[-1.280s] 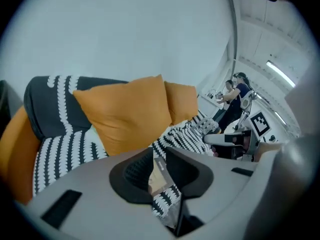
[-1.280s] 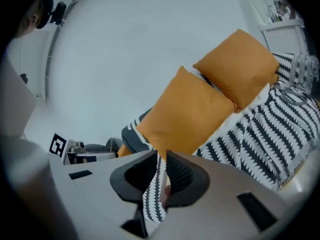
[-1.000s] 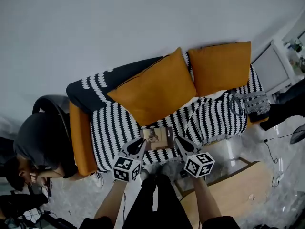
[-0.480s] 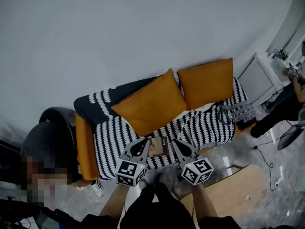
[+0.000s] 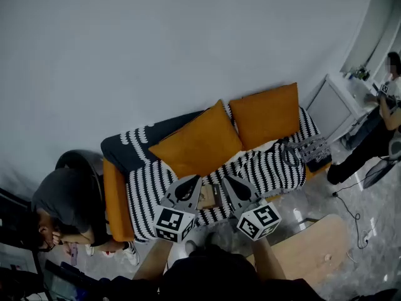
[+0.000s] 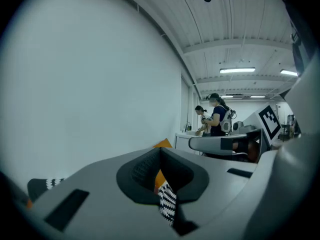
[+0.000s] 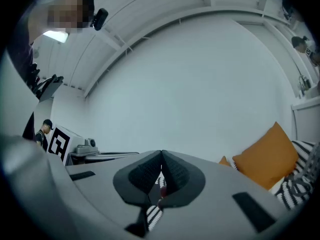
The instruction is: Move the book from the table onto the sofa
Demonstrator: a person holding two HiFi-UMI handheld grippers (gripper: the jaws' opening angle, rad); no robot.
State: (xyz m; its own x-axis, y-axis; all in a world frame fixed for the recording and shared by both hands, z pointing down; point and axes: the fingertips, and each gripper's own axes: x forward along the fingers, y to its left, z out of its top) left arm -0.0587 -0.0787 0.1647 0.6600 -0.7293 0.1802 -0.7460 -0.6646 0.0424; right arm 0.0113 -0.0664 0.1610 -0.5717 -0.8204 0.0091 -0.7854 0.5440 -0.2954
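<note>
The book [image 5: 208,196] lies flat on the black-and-white striped blanket [image 5: 147,190] on the sofa seat [image 5: 115,196], in front of two orange cushions [image 5: 197,140]. In the head view my left gripper [image 5: 191,182] and right gripper [image 5: 228,180] hang raised above the seat, one on each side of the book and apart from it. Both are shut with nothing between the pads. The left gripper view shows the left gripper [image 6: 160,150] with jaws pressed together, pointing roughly level towards the wall. In the right gripper view, the right gripper [image 7: 161,153] is likewise shut and empty.
A wooden table [image 5: 313,249] stands at lower right beside my legs. A person [image 5: 66,199] crouches left of the sofa's orange arm. Another person [image 5: 383,105] stands at far right by a white cabinet [image 5: 331,102]. A patterned bundle [image 5: 307,149] lies at the sofa's right end.
Both grippers have risen away from the book and their jaws have closed. The book stays on the sofa seat. The sofa now looks smaller and farther below.
</note>
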